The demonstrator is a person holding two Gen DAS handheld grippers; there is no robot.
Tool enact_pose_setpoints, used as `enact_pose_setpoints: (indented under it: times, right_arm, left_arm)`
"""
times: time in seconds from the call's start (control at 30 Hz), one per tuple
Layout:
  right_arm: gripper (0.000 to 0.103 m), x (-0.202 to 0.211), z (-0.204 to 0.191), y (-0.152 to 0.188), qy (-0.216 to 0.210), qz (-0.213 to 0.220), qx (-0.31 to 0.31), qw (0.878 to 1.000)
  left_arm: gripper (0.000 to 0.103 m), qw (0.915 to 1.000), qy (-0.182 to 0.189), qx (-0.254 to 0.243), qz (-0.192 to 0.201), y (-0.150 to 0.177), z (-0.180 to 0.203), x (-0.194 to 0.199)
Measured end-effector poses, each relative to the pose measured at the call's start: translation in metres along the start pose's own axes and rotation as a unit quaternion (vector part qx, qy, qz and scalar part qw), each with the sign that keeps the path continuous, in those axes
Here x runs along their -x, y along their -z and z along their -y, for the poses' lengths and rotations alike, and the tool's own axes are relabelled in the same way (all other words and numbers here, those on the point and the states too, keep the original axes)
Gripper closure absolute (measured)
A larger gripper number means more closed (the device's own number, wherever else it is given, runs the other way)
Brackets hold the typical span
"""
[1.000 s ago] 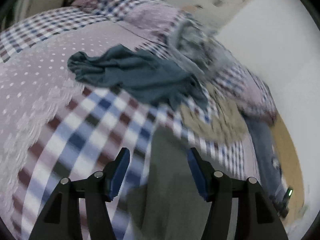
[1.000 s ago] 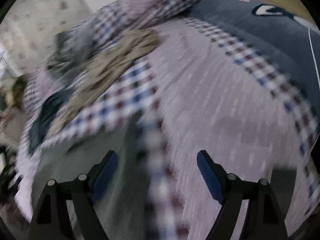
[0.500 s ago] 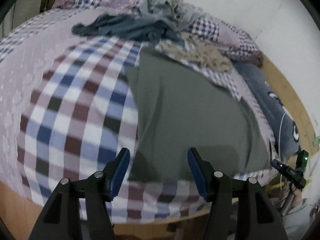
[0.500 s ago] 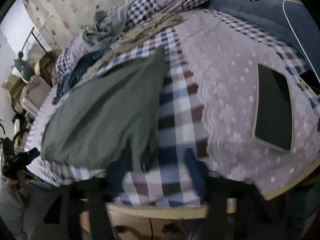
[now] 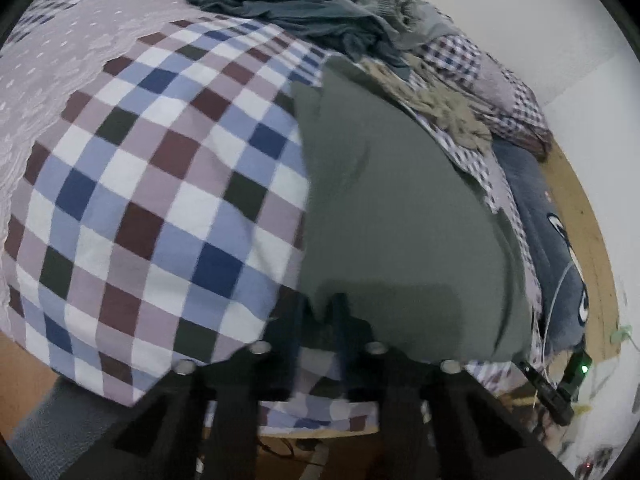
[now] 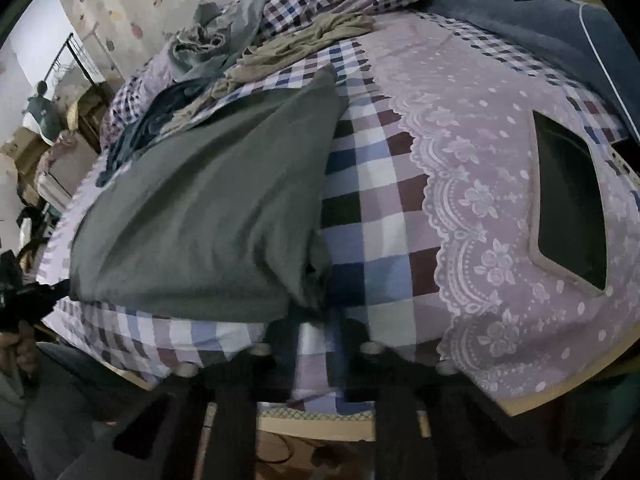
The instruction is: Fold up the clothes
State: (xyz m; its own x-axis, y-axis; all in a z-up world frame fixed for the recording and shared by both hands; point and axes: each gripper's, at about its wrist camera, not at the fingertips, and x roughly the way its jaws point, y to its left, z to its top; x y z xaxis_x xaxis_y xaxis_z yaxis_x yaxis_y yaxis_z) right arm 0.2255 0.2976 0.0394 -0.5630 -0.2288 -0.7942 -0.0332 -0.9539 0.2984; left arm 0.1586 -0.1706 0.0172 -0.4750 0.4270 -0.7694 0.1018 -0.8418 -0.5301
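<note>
A grey-green garment (image 5: 400, 208) lies spread flat on the checked bedspread (image 5: 160, 200), its near hem along the bed's front edge. My left gripper (image 5: 319, 316) is shut on the garment's near left corner, a tuck of cloth pinched between the blurred fingers. In the right wrist view the same garment (image 6: 208, 208) fills the left half, and my right gripper (image 6: 316, 320) is shut on its bunched near right corner. Both grippers sit low at the front edge of the bed.
Crumpled clothes are piled at the far side: a dark teal one (image 5: 280, 8), a grey-blue one (image 6: 208, 36) and a tan one (image 6: 304, 36). A tablet (image 6: 568, 196) lies on the lilac lace cover to the right. A blue cushion (image 5: 556, 240) lies by the wall.
Both grippers swung back from the far clothes to the front edge of the bed. Their jaws, wide open half a second ago, have closed on the garment's two near corners.
</note>
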Motion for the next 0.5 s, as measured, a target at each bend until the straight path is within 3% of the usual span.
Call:
enact_pose_setpoints:
  times: [0.23, 0.33, 0.4, 0.5]
  right_arm:
    - [0.1, 0.014, 0.006, 0.002, 0.006, 0.008, -0.008, 1.0]
    - [0.103, 0.013, 0.025, 0.002, 0.088, 0.0, -0.046, 0.995]
    - [0.103, 0.018, 0.046, 0.002, 0.097, 0.007, -0.099, 0.99]
    - [0.101, 0.025, 0.05, 0.002, 0.083, 0.028, -0.117, 0.989]
  left_arm:
    - [0.102, 0.9977, 0.003, 0.008, 0.068, 0.007, -0.005, 0.025]
    - [0.102, 0.9968, -0.001, 0.026, 0.075, 0.003, -0.011, 0.024]
    - [0.102, 0.9967, -0.002, 0.03, 0.075, 0.001, -0.013, 0.022]
    - [0.101, 0.9978, 0.003, 0.02, 0.063, 0.001, -0.008, 0.017]
